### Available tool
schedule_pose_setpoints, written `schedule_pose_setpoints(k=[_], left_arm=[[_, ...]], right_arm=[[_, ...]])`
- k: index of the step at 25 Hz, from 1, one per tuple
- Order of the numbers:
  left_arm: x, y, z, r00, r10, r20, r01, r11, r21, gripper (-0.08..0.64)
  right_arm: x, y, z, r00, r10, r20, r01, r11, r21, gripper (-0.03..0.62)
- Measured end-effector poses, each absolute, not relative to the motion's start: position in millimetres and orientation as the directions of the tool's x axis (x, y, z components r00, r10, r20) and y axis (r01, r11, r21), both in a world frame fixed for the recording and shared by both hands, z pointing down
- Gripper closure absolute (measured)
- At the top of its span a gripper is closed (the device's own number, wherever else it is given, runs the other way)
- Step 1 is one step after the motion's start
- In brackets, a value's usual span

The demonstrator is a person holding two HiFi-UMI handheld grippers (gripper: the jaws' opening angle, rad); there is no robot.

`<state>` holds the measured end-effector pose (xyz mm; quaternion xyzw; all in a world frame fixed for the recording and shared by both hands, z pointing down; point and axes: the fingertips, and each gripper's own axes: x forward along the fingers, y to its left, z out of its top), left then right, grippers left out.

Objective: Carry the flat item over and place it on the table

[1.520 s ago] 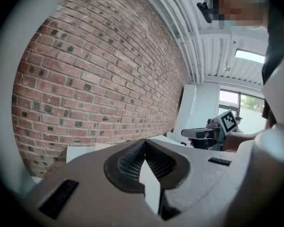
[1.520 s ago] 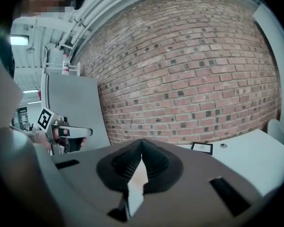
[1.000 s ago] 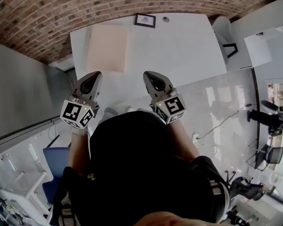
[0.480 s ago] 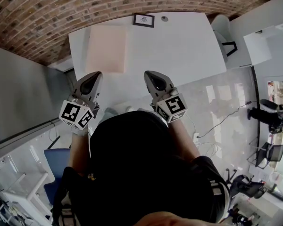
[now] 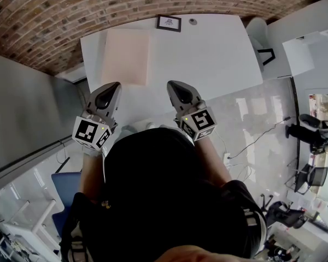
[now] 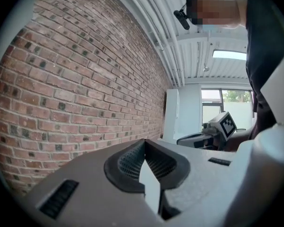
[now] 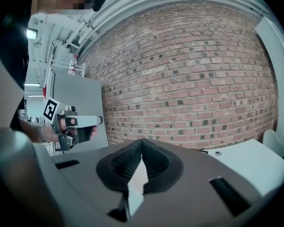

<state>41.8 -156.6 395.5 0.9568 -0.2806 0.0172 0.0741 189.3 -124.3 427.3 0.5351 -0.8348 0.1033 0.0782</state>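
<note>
Apparently the job is done: the flat item (image 5: 124,56) lies on the table (image 5: 208,59) toward its far left corner, well apart from me. My left claw (image 5: 110,89) and right claw (image 5: 174,89) are both pinched together, holding nothing, by the near edge. I judge nothing is left to do.

The table (image 5: 208,59) lies bare across its middle and right side, open from the near edge to the far one. Its left part is taken by the pink sheet (image 5: 124,56), and a frame (image 5: 168,23) and a small round thing (image 5: 192,22) stand at the far edge, with the brick wall (image 5: 71,10) close behind. A grey panel (image 5: 27,108) closes the left side; a white chair (image 5: 259,42) stands just off the right corner.
</note>
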Motion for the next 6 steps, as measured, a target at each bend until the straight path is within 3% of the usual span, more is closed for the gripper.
schedule_pose_setpoints(k=[6], left_arm=[[37.8,-163.8,399.6,0.851,-0.519,0.079,-0.525,-0.844,0.105,0.557]], right_arm=[[180.0,-137.8,430.7,-0.408,-0.88,0.243,-0.913,0.397,-0.095,0.581]])
